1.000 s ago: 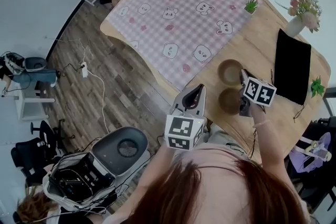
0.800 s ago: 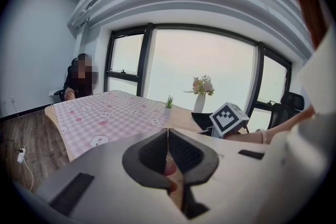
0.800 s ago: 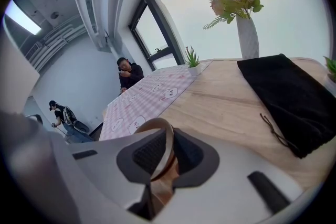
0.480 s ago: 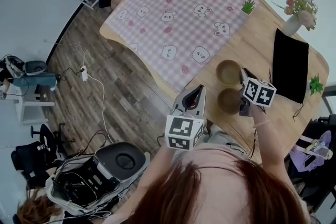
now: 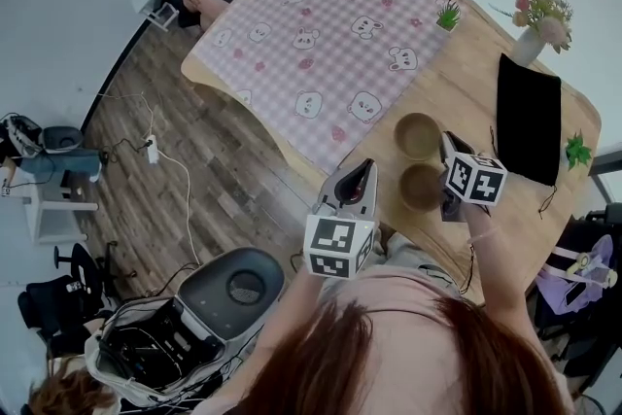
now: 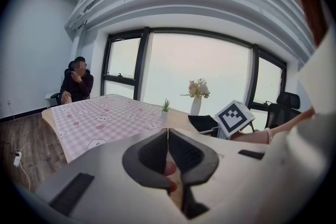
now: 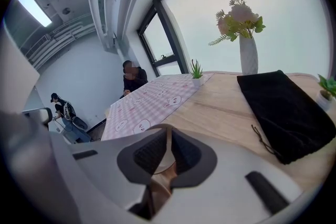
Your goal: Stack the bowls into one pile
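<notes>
Brown bowl (image 7: 164,165): my right gripper (image 7: 168,139) pinches its rim, its jaws having just been closing. My left gripper (image 6: 167,147) is pressed together, empty.

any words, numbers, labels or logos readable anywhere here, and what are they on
No readable text in any view.
Left gripper's marker cube: a black-and-white square pattern only, no letters or digits.
Right gripper's marker cube: the same kind of pattern, no writing.
Tablecloth: printed bear faces on pink check, no words.
</notes>
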The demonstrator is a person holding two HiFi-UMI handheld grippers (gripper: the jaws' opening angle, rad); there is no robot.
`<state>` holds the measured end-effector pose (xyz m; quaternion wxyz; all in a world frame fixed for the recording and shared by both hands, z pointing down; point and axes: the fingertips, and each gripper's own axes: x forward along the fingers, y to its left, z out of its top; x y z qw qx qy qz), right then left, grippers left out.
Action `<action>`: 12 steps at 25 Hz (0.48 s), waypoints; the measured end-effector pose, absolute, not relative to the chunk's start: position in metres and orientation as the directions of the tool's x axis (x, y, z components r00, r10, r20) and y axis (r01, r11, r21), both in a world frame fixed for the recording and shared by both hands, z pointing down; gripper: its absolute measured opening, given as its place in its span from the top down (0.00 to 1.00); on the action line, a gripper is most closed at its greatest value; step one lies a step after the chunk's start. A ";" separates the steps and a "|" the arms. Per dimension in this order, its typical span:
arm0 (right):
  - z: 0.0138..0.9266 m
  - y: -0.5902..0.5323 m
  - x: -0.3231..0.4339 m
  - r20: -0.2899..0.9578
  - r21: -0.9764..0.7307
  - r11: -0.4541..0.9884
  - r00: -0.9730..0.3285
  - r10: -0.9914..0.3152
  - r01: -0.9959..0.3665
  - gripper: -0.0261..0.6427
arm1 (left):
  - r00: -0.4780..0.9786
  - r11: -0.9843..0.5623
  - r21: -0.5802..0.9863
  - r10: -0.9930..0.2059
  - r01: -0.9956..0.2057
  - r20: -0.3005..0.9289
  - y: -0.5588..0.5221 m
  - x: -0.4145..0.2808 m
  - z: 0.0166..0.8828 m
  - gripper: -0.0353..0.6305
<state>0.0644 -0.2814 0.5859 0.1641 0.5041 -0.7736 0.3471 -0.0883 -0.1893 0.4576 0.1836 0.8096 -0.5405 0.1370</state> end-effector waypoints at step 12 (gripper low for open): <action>0.580 -0.254 0.071 0.626 -0.305 0.284 -0.416 -0.659 -0.909 0.93 | 0.425 -0.394 0.161 -0.810 -0.905 0.405 -0.183 -0.079 0.455 0.93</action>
